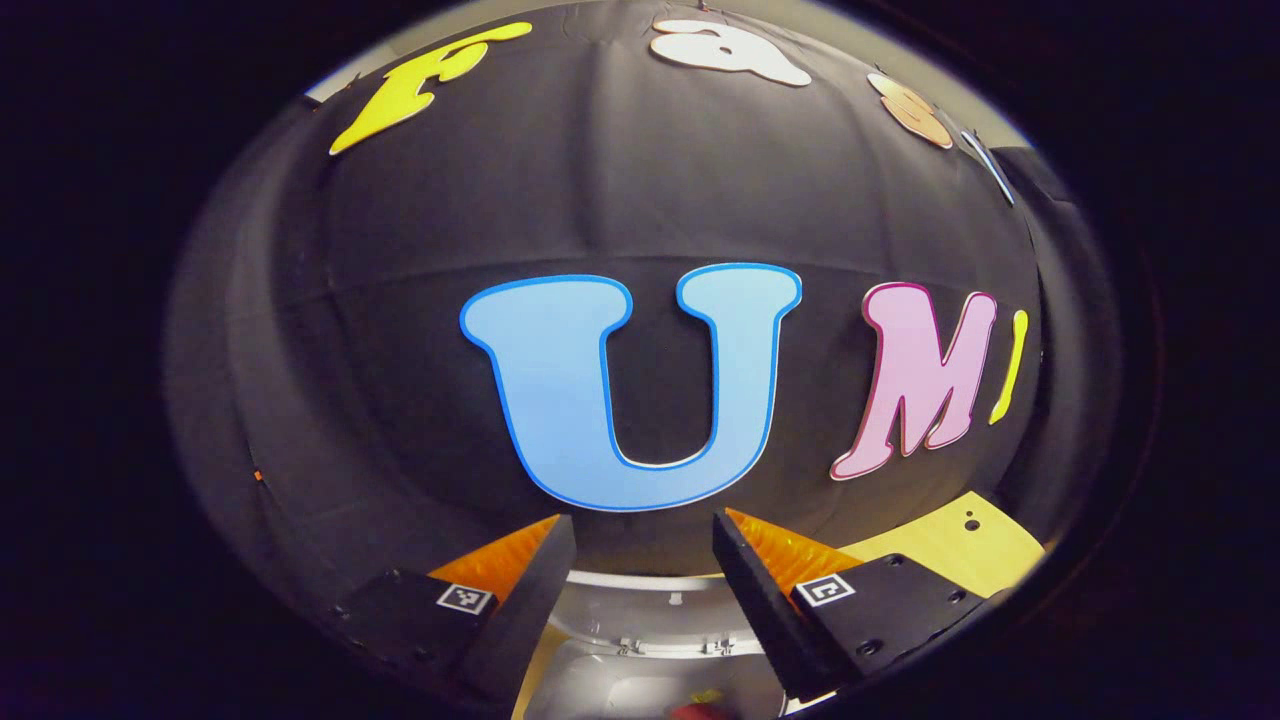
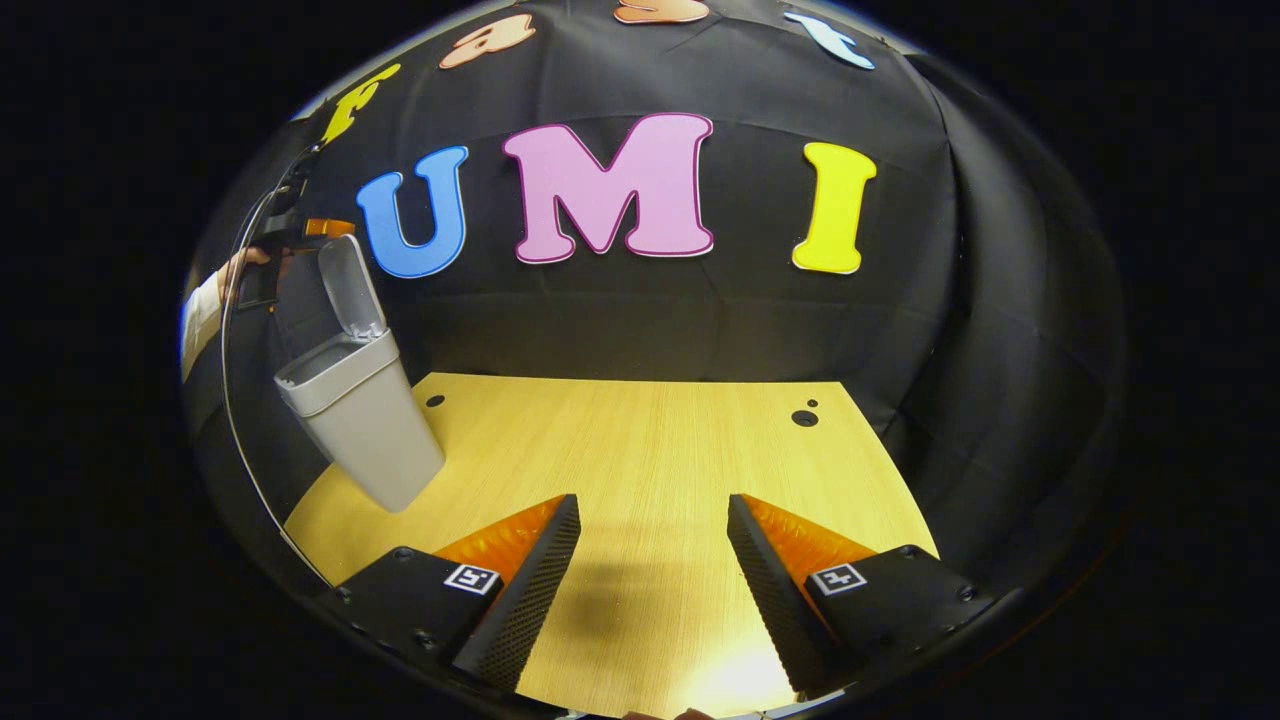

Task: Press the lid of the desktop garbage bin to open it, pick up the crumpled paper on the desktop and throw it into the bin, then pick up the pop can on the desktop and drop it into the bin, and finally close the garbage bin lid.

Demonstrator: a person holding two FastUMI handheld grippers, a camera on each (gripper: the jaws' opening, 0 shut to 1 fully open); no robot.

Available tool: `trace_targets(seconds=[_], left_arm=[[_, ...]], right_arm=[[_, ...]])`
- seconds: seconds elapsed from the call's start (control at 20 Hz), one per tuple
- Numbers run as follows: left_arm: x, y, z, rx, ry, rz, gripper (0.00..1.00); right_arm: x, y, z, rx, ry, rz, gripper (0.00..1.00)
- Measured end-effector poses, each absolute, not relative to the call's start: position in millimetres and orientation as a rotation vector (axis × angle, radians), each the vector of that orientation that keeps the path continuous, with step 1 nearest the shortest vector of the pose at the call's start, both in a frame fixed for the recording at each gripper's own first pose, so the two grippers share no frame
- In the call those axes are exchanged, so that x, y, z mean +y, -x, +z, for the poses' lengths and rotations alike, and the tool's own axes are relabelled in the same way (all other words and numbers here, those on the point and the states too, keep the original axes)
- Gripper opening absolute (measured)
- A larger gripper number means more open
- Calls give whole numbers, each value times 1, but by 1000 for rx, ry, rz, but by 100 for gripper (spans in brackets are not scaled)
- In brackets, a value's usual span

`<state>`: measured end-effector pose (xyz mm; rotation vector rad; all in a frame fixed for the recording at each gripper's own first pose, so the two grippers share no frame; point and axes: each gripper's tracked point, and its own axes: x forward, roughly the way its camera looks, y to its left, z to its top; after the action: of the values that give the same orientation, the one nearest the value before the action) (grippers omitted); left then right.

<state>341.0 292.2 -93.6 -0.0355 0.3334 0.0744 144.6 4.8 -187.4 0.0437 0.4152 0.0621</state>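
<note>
In the right gripper view we saw the bin standing at the table's far left corner, its lid raised behind it. The left gripper hung above what seemed the bin's open mouth.

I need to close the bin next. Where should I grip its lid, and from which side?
Probably the lid by its free top edge, coming from above with the left gripper, whose jaws are open over the bin. The lid stands upright, hinged at its lower end, so the top edge is exposed and should give the most leverage.
</note>
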Motion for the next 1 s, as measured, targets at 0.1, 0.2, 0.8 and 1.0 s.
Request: trace_targets(seconds=[0.1,0.2,0.8,1.0], left_arm=[[291,-318,-97,365,16,59,95],[288,-287,-113,426,35,42,95],[277,-178,-244,704,72,9,96],[276,-175,-250,761,67,-27,98]], right_arm=[[6,-143,-190,419,-43,64,96],[8,-141,-193,429,-54,68,96],[41,-144,-192,428,-29,130,95],[47,-139,-194,431,-23,142,95]])
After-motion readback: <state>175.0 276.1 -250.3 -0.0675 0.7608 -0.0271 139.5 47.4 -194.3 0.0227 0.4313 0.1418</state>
